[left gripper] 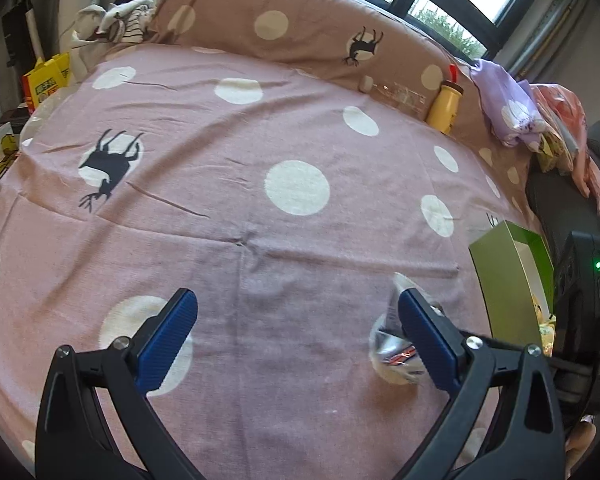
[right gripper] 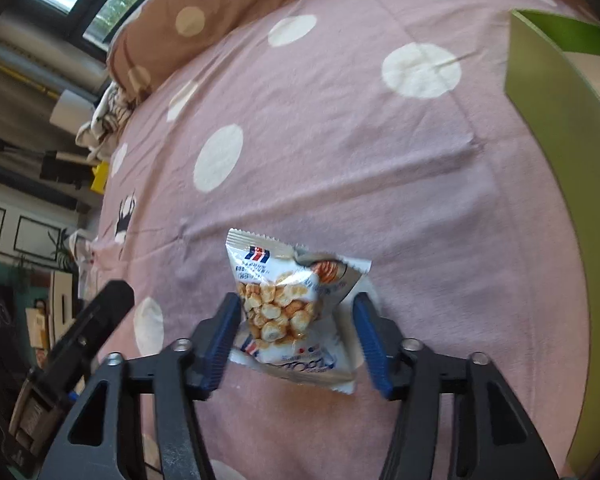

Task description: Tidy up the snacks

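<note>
Hovering, right gripper (right gripper: 296, 340) open astride the white crinkly snack packet (right gripper: 296, 304) on pink polka-dot bedsheet (right gripper: 340, 160); left gripper (left gripper: 296, 340) spread, empty.

Both views are wrist-mounted fisheye cameras, 1 per gripper, each looking forward and steeply down along its 2 blue-padded fingers.

The left wrist view sits above the pink dotted bedspread (left gripper: 260, 128) and faces the brown pillow (left gripper: 300, 28) and the windows.

The right wrist view sits nearer the cloth, rolled sideways.

Shared in both: the bedspread, the pillow, the green box (left gripper: 508, 280) (right gripper: 548, 112) and the snack packet (left gripper: 392, 344) (right gripper: 296, 304).
</note>
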`<state>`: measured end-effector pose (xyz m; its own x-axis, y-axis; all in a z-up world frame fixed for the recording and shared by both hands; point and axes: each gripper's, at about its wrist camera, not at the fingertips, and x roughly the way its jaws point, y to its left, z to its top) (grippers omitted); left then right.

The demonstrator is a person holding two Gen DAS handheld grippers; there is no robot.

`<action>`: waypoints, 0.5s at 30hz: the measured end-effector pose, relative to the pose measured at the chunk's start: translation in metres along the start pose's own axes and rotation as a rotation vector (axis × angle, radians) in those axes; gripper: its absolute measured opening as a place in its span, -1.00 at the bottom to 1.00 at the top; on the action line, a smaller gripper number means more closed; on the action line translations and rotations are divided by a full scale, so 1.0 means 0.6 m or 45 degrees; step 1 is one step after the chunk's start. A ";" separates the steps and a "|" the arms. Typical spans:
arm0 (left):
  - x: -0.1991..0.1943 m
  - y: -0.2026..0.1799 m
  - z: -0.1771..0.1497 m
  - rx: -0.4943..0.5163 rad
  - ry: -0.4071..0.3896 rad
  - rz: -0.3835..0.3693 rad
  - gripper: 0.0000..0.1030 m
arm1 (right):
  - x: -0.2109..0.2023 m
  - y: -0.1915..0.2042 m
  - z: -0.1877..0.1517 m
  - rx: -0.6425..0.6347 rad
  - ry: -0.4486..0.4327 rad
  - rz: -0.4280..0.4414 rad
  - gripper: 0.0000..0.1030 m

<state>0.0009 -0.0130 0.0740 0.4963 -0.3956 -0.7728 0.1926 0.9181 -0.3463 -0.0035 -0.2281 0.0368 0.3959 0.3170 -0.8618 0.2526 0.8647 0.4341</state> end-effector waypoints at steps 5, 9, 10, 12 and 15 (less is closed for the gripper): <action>0.008 -0.014 -0.008 0.017 0.045 -0.106 0.96 | -0.031 -0.016 0.002 0.049 -0.096 0.080 0.34; 0.017 -0.030 -0.016 0.045 0.104 -0.209 0.96 | -0.046 -0.024 0.001 0.084 -0.140 0.139 0.34; 0.019 -0.034 -0.018 0.051 0.117 -0.225 0.96 | -0.049 -0.025 0.001 0.087 -0.146 0.159 0.34; 0.026 -0.046 -0.026 0.084 0.150 -0.249 0.96 | -0.051 -0.024 0.000 0.092 -0.148 0.208 0.34; 0.038 -0.062 -0.036 0.127 0.186 -0.248 0.94 | -0.044 -0.026 -0.001 0.097 -0.122 0.219 0.34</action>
<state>-0.0136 -0.0567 0.0579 0.3157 -0.5574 -0.7679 0.3589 0.8193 -0.4472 -0.0183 -0.2495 0.0528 0.5203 0.4160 -0.7458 0.2387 0.7677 0.5947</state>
